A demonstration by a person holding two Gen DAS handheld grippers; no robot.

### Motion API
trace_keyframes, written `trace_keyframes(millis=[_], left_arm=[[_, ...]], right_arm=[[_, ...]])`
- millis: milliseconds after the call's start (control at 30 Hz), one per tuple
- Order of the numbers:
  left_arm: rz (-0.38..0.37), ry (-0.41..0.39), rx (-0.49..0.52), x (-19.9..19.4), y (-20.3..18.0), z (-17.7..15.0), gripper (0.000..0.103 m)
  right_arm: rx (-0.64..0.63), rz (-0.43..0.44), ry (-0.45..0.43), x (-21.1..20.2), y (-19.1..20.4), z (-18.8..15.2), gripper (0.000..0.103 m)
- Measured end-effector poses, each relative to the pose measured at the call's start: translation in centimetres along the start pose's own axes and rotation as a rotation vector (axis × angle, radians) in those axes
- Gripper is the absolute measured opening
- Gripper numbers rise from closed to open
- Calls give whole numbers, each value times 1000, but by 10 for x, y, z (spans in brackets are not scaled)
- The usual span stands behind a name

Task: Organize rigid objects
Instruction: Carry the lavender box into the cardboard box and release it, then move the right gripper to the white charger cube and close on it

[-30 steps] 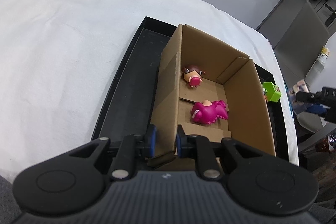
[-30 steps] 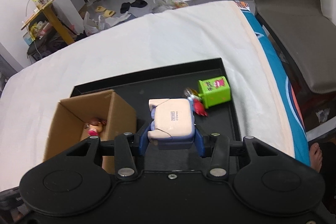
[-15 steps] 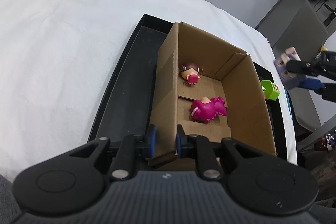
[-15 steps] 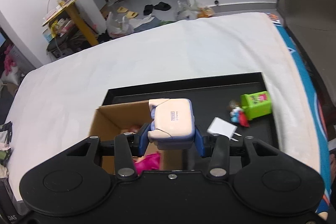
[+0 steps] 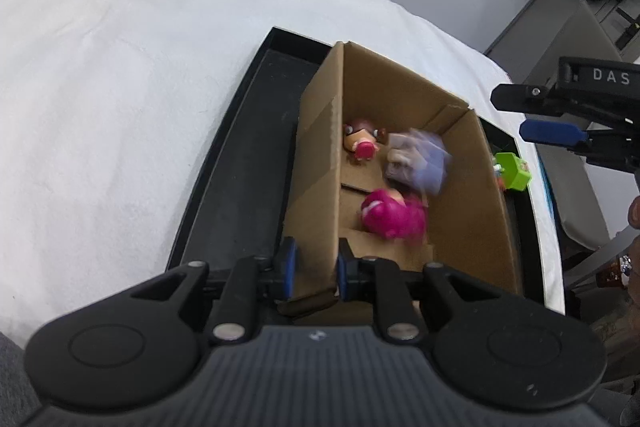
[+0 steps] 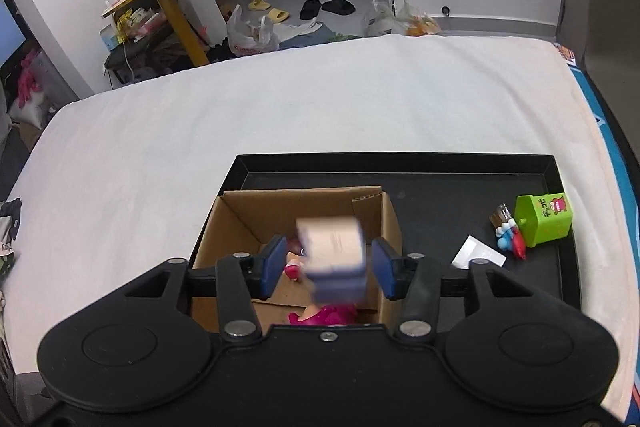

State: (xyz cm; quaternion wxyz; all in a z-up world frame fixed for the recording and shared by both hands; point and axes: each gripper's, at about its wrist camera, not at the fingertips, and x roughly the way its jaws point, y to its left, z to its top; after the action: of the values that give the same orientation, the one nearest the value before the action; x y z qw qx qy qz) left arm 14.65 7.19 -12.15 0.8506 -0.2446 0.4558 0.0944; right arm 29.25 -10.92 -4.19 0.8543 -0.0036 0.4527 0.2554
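Observation:
A cardboard box [image 5: 468,187] stands in a black tray [image 5: 240,167]. My left gripper [image 5: 313,269] is shut on the box's near wall. My right gripper [image 6: 328,267] is open above the box [image 6: 236,223]; it also shows in the left wrist view [image 5: 536,115]. A pink and lilac block toy [image 6: 334,255] is blurred, falling free between the open fingers into the box, and shows in the left wrist view [image 5: 416,161]. In the box lie a magenta plush figure [image 5: 394,215] and a small brown-haired doll [image 5: 362,141].
A green cube toy [image 6: 544,221] with a small red and blue figure [image 6: 510,233] and a white card [image 6: 478,253] lie on the tray's right part [image 6: 440,195]. The tray sits on a white bed [image 6: 280,115]. A grey chair [image 5: 576,39] stands beyond.
My right gripper moved left over the box and opened, letting go of the block toy, which now drops into the box. My left gripper stays shut on the box wall.

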Motion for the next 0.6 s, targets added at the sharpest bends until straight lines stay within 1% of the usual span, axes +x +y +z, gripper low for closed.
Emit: trace_keyframes(millis=[100, 267, 400, 600], left_arm=[[-13, 2, -4, 0, -1, 1, 17], [-6, -5, 1, -1, -4, 1, 17], [-3, -8, -3, -1, -2, 1, 17], [0, -13, -6, -3, -2, 0, 17]], right_arm=[[6, 16, -2, -7, -5, -1, 52], [11, 25, 18, -16, -17, -5, 57], [16, 20, 37, -21, -26, -6, 58], [36, -3, 40, -26, -46, -8, 61]])
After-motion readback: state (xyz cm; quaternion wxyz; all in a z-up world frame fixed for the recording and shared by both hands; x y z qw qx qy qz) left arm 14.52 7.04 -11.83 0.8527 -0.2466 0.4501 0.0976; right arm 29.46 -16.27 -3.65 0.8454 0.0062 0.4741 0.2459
